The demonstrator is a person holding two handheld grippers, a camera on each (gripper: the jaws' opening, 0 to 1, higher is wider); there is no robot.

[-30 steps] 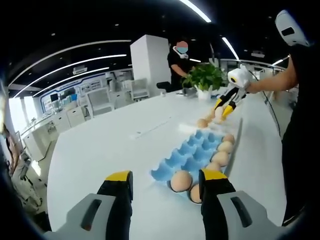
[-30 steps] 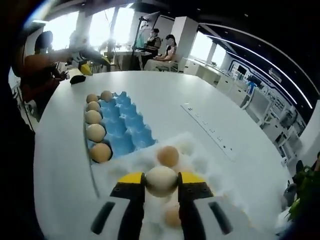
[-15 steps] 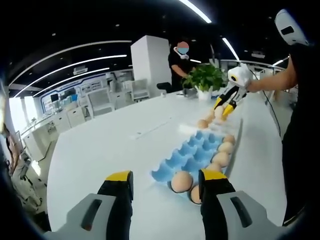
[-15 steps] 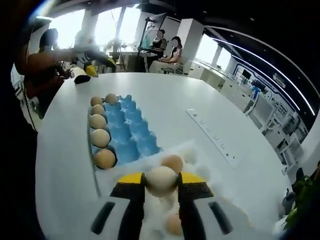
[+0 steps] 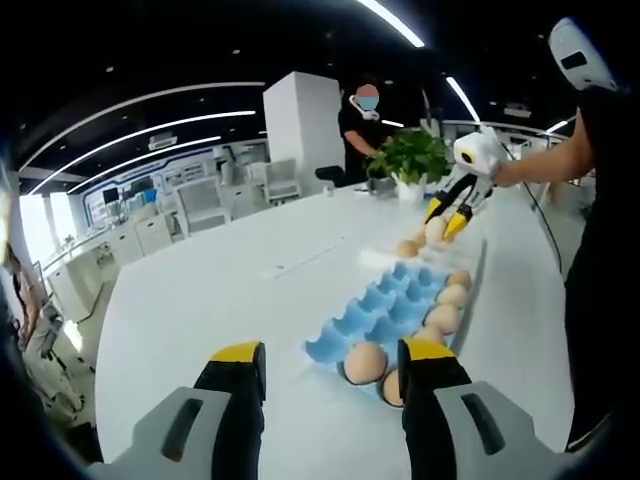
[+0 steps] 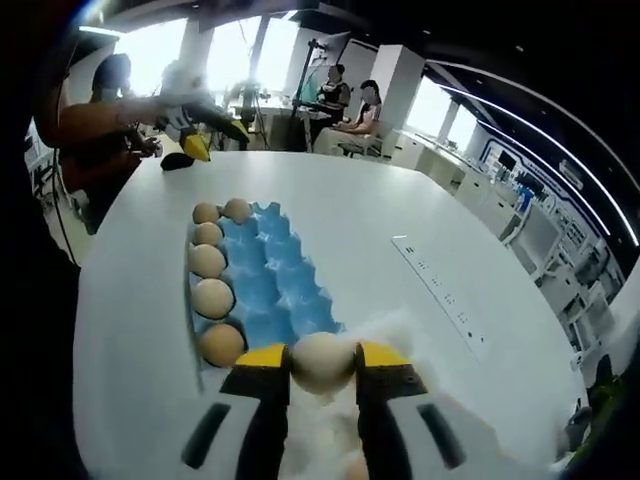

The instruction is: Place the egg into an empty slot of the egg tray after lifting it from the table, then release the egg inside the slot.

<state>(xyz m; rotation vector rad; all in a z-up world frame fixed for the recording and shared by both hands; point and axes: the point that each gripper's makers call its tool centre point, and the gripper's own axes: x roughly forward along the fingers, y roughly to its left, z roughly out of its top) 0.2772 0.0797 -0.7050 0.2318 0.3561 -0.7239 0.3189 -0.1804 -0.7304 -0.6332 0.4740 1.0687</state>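
Large white oval desk [image 5: 220, 290] stretched ahead of both hand-held grippers. Blue moulded-pulp egg tray [image 6: 262, 290] lay on it, just beyond and left of the right hand-held gripper [image 6: 322, 372]; five brown eggs sat along its left edge and a sixth at the far end, the remaining slots bare. In the left gripper view the same tray [image 5: 385, 305] lay ahead and to the right of the left hand-held gripper [image 5: 332, 365].

Right hand-held gripper's yellow-tipped jaws were closed on a pale cream egg [image 6: 322, 360], held above white fluffy padding [image 6: 395, 335] at the tray's near end.

Left hand-held gripper's jaws stood wide apart, nothing between them, above the desk.
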